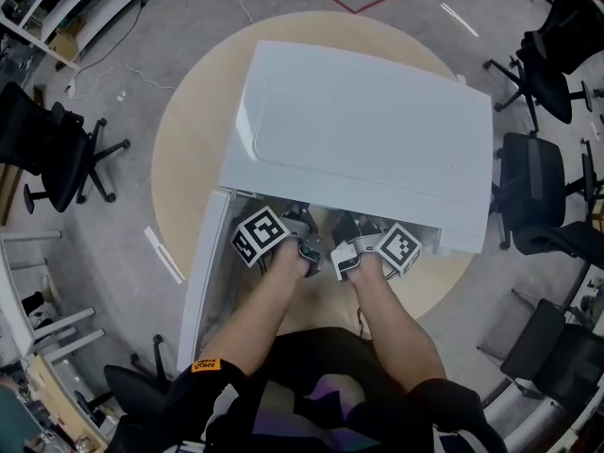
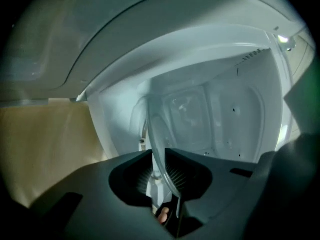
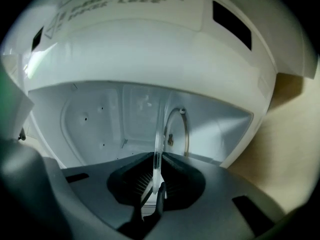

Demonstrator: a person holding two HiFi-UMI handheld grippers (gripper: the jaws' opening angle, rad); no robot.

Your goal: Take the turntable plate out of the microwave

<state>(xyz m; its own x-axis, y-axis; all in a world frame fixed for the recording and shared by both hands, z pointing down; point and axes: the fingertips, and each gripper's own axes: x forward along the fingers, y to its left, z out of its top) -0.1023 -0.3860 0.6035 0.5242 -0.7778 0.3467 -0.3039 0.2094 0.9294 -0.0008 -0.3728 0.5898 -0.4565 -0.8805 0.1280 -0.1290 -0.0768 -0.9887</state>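
A white microwave [image 1: 359, 130] stands on a round wooden table [image 1: 184, 140] with its door [image 1: 203, 276] swung open to the left. Both grippers reach into the cavity side by side, the left gripper [image 1: 300, 229] beside the right gripper [image 1: 351, 229], and their tips are hidden under the microwave's top. In the left gripper view the clear glass turntable plate [image 2: 156, 134] runs edge-on between the jaws of the left gripper [image 2: 159, 171], with a small gap beside its rim. The right gripper [image 3: 157, 176] is shut on the plate's thin edge [image 3: 158, 144]. The roller ring [image 3: 176, 129] lies on the cavity floor behind.
Office chairs stand around the table, one at the left [image 1: 52, 149] and others at the right [image 1: 533, 192]. The open door flanks the left arm. The table's rim shows in front of the microwave at the right [image 1: 453, 272].
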